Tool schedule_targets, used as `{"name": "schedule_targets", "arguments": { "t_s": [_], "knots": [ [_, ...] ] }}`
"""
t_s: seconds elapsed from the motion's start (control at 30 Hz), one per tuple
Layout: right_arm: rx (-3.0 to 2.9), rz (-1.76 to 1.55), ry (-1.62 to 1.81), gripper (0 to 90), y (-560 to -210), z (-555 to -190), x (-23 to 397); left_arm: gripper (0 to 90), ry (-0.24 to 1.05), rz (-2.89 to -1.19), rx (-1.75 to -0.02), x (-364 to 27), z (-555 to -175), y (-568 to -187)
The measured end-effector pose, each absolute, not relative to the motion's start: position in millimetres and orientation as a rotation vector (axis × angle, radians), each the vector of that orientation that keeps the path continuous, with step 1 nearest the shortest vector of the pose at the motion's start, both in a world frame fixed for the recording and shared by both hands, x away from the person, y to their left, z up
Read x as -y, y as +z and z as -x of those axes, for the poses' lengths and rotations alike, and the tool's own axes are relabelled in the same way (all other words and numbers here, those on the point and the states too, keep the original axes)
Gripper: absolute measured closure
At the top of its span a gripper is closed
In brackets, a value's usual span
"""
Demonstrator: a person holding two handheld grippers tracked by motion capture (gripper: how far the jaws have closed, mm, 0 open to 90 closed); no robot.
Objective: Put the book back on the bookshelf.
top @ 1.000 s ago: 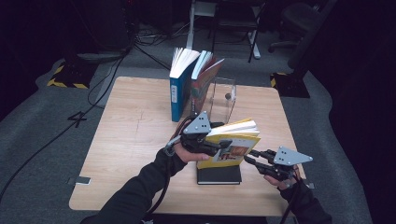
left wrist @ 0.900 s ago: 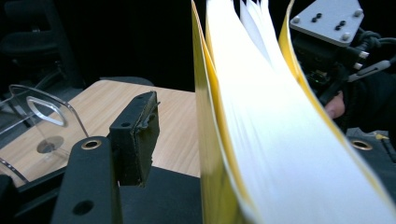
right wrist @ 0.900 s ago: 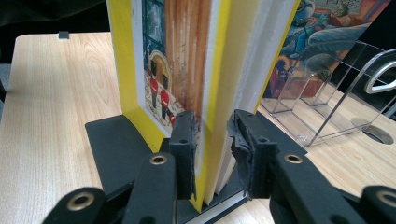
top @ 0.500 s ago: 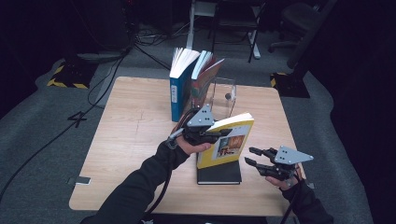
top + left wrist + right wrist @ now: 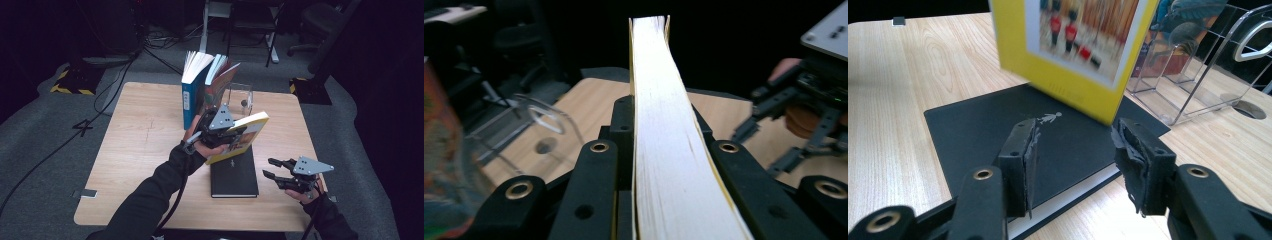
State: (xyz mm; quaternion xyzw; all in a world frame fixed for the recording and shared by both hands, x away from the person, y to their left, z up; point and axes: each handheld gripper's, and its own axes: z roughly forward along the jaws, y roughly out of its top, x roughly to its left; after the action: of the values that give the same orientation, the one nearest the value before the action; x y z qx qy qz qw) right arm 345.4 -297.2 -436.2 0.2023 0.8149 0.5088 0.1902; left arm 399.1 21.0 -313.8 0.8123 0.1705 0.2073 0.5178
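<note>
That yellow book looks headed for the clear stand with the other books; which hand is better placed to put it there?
Left. Its gripper is clamped on the yellow book, lifted beside the clear stand. The right gripper is empty, near the black book.

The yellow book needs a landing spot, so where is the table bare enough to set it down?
The widest bare patch is the table's left half, bordered by the upright books and the left forearm. A narrower strip lies between the black book and the right gripper. It is crowded around the clear rack at the far middle.
</note>
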Motion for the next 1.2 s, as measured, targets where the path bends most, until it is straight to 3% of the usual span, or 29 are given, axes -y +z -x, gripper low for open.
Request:
{"name": "schedule_targets", "arguments": {
  "t_s": [0.47, 0.93, 1.2],
  "knots": [
    [-2.298, -0.585, 1.387, 50.3, -442.5, -346.2, 290.5, 74.9, 0.799, -1.889, -0.674, -40.8, -439.7, -295.8],
    [-2.305, -0.597, 1.379, 50.1, -446.6, -346.7, 287.6, 74.7, 0.871, -1.858, -0.886, -0.6, -485.8, -312.0],
    [-2.321, -0.588, 1.383, 49.9, -448.1, -347.0, 284.3, 74.7, 0.886, -1.862, -0.921, 18.1, -508.8, -322.1]
  ]
}}
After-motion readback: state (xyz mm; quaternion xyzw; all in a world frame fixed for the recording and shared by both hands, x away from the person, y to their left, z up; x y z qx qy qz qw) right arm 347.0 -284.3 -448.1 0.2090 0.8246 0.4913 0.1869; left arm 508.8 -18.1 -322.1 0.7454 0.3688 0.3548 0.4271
